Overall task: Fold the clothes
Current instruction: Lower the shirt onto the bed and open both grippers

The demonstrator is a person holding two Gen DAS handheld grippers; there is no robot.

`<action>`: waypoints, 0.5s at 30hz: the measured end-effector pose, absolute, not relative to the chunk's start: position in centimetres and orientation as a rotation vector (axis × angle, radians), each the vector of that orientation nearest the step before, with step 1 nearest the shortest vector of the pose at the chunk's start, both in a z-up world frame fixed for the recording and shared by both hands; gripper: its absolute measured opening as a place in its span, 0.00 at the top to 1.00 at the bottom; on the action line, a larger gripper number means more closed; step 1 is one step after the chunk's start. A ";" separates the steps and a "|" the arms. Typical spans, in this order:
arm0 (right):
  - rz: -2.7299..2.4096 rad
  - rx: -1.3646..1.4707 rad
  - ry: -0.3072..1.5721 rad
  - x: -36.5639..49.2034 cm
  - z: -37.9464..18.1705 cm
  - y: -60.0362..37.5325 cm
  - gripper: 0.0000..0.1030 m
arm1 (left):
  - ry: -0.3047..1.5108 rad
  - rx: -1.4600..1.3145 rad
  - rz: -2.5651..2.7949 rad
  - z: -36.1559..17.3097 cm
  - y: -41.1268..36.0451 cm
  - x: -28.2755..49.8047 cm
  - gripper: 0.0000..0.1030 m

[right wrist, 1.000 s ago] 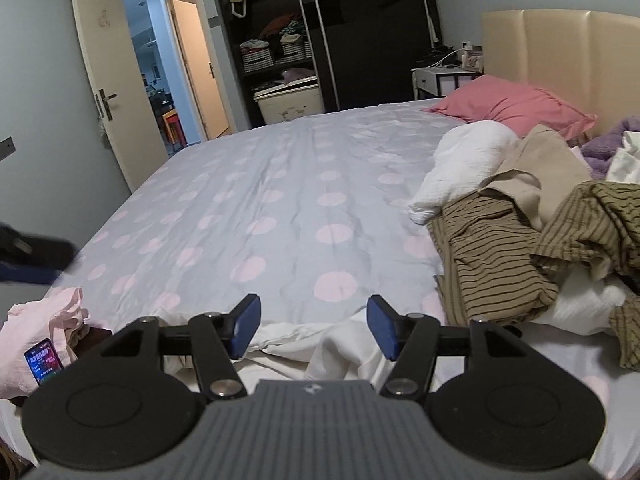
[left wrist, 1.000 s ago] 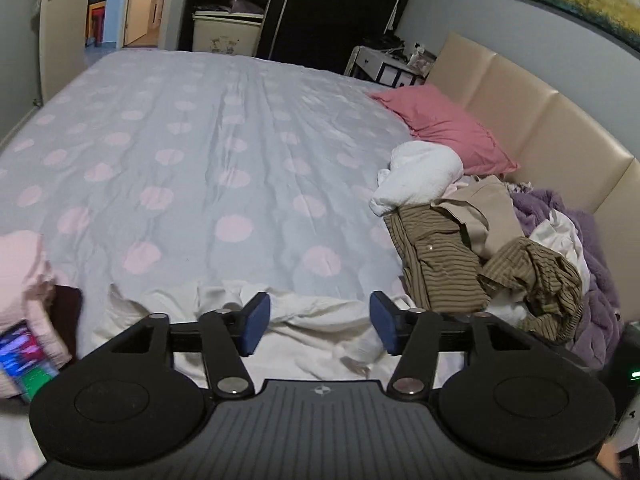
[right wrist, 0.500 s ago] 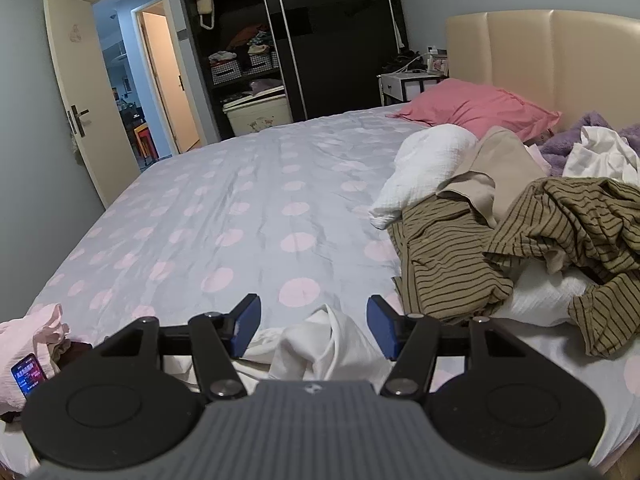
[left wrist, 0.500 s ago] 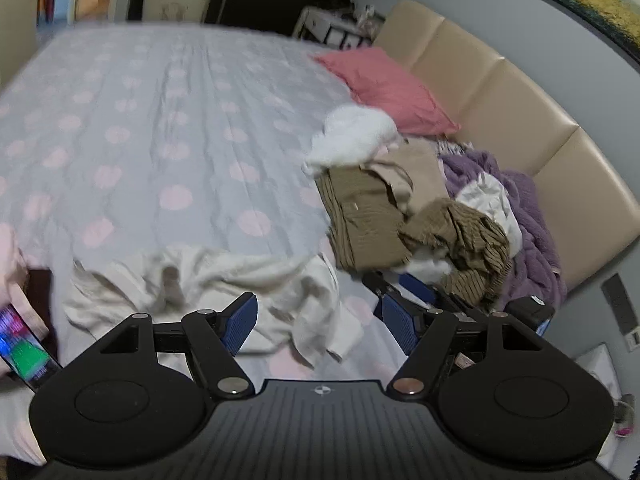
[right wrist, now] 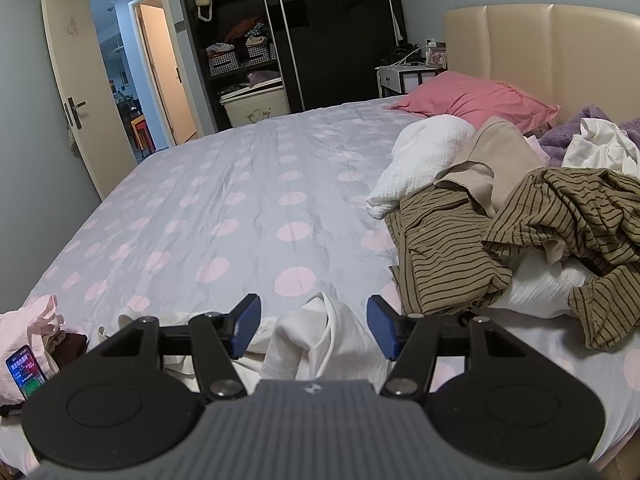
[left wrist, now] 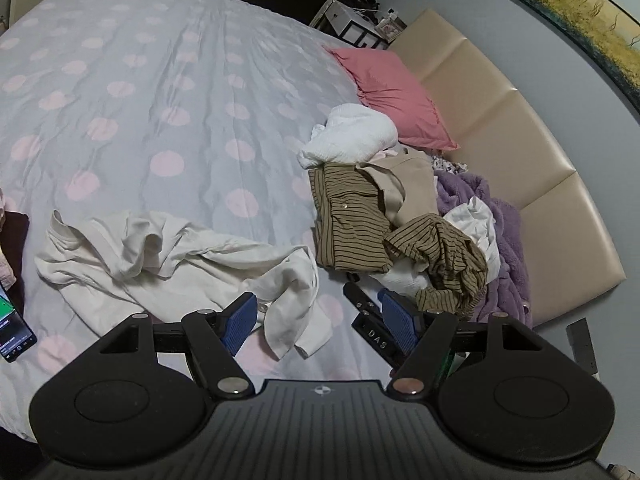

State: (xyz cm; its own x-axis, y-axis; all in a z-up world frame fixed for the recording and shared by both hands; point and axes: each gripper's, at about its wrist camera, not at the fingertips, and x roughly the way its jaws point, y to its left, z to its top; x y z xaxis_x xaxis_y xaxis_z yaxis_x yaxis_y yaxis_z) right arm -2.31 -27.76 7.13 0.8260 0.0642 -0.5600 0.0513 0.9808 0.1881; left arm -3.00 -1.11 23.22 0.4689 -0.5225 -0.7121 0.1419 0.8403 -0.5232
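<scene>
My left gripper [left wrist: 318,322]: jaws wide apart, holding nothing, above the cream shirt's [left wrist: 168,256] near edge.
My right gripper [right wrist: 314,326]: also spread, empty; a raised fold of the shirt [right wrist: 320,340] sits between its fingers.
Cream shirt: crumpled on the polka-dot bedspread [left wrist: 160,80], beside the striped clothes pile [left wrist: 384,232].
Left view only: whole shirt, wall painting [left wrist: 580,16].
Right view only: open door [right wrist: 80,92], wardrobe [right wrist: 280,32].

Left tool [left wrist: 318,322] now higher above the cream shirt [left wrist: 172,256], right tool [left wrist: 384,320] newly beneath it.
</scene>
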 end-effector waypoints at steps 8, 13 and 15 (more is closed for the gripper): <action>0.009 0.196 0.608 -2.2 6.8 -27.6 0.40 | 0.983 -0.459 -0.415 23.2 -0.3 -3.0 0.34; 0.010 0.194 0.614 -2.1 6.7 -27.5 0.40 | 0.951 -0.460 -0.418 23.4 -0.1 -2.9 0.34; 0.014 0.191 0.624 -1.9 6.4 -27.4 0.40 | 0.935 -0.415 -0.401 22.8 -0.1 -2.7 0.34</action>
State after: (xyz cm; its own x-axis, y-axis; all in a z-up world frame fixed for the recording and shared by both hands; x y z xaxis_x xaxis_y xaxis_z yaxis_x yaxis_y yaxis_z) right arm -1.93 -27.35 6.38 0.8119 0.0707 -0.5796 0.0444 0.9823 0.1819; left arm -2.71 -0.10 22.78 0.5329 -0.5000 -0.6827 0.1494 0.8497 -0.5056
